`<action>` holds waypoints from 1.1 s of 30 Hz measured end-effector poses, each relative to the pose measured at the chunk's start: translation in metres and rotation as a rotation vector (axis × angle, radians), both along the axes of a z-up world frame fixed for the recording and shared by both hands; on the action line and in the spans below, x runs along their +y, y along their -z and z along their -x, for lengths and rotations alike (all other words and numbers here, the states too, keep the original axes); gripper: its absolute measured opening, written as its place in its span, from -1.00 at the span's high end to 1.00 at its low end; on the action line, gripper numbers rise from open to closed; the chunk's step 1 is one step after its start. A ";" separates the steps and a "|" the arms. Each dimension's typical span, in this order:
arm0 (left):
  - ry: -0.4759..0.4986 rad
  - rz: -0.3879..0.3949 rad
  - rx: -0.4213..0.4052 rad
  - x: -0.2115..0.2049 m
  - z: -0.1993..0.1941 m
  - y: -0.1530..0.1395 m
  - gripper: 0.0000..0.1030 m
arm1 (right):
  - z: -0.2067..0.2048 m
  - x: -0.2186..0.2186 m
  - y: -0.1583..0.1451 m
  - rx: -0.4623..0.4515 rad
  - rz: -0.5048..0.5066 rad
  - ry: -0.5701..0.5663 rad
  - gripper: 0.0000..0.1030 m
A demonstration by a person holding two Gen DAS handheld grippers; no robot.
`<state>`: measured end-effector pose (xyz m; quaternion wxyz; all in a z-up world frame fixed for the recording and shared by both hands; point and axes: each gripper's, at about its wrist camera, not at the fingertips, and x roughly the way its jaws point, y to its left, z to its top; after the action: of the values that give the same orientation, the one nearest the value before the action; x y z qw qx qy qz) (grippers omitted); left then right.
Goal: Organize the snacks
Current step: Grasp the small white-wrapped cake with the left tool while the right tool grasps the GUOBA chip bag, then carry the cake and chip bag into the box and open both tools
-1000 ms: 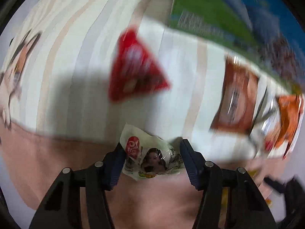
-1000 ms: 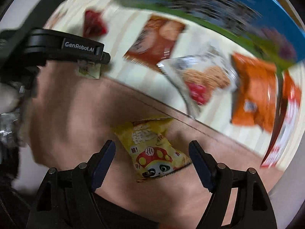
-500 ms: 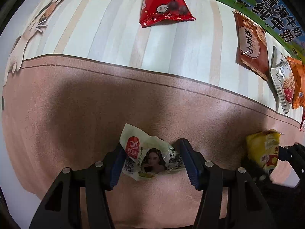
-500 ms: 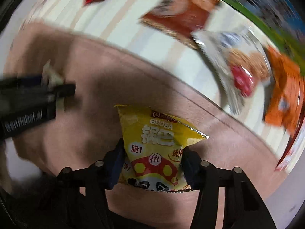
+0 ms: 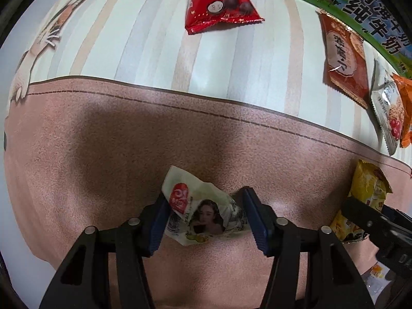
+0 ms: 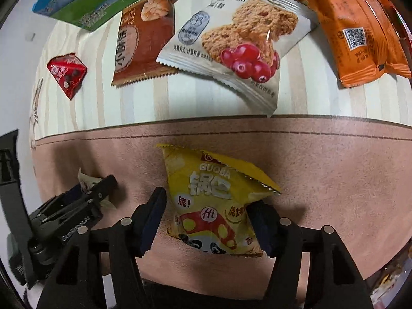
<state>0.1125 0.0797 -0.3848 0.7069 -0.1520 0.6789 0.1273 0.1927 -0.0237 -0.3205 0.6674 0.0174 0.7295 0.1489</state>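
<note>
The white packet is pinched by the left gripper; the yellow bag, between the right gripper's just-reopened jaws, could slip loose.

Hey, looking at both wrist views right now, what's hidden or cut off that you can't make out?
- Left wrist view: yellow snack bag, lower part behind the right gripper.
- Right wrist view: white packet, mostly hidden by the left gripper.
- Both views: milk box, cut off by the top edge.
</note>
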 end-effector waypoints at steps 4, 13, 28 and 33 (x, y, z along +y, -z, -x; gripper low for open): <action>-0.002 0.007 -0.020 0.001 0.006 -0.011 0.16 | 0.003 -0.003 -0.004 -0.036 0.033 0.014 0.07; -0.005 0.032 -0.074 0.007 0.008 -0.038 0.16 | 0.011 -0.026 -0.038 -0.081 -0.031 0.021 0.11; 0.084 0.188 -0.009 0.005 -0.023 -0.006 0.16 | -0.016 -0.026 -0.055 -0.098 -0.075 0.045 0.11; 0.050 0.314 -0.037 0.032 -0.021 -0.013 -0.28 | -0.012 -0.040 -0.048 -0.077 -0.077 0.050 0.11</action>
<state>0.1336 0.1120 -0.3714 0.6897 -0.2460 0.6810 -0.0006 0.2044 -0.0632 -0.2722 0.6974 0.0554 0.6962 0.1609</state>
